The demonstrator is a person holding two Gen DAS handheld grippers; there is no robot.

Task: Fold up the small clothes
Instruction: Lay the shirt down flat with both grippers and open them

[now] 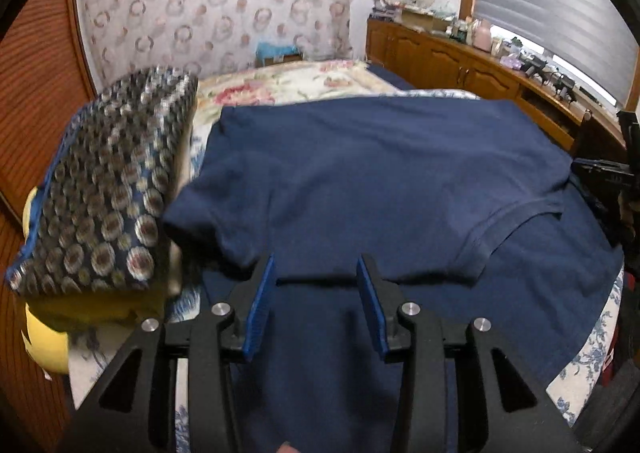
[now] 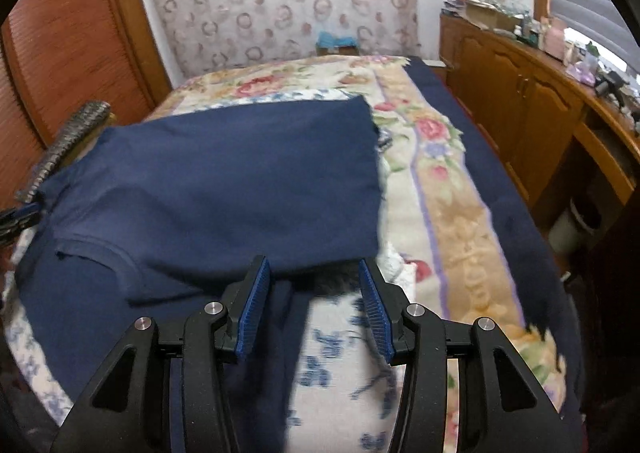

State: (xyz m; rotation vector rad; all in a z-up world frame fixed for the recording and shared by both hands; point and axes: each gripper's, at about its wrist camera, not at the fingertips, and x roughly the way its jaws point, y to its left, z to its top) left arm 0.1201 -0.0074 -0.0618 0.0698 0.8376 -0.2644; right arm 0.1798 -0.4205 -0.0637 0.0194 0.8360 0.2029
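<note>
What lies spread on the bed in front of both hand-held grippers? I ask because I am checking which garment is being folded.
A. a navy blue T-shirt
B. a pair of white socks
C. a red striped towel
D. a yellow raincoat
A: a navy blue T-shirt, with a short sleeve and a ribbed neckline, lies flat on the bed ahead of both grippers.

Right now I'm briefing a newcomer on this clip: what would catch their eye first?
A navy T-shirt spread flat mid-bed, over a floral bedspread. Both grippers hang over its near edge, left gripper and right gripper, blue pads apart, nothing held. A dark patterned cushion sits left of the shirt.
</note>
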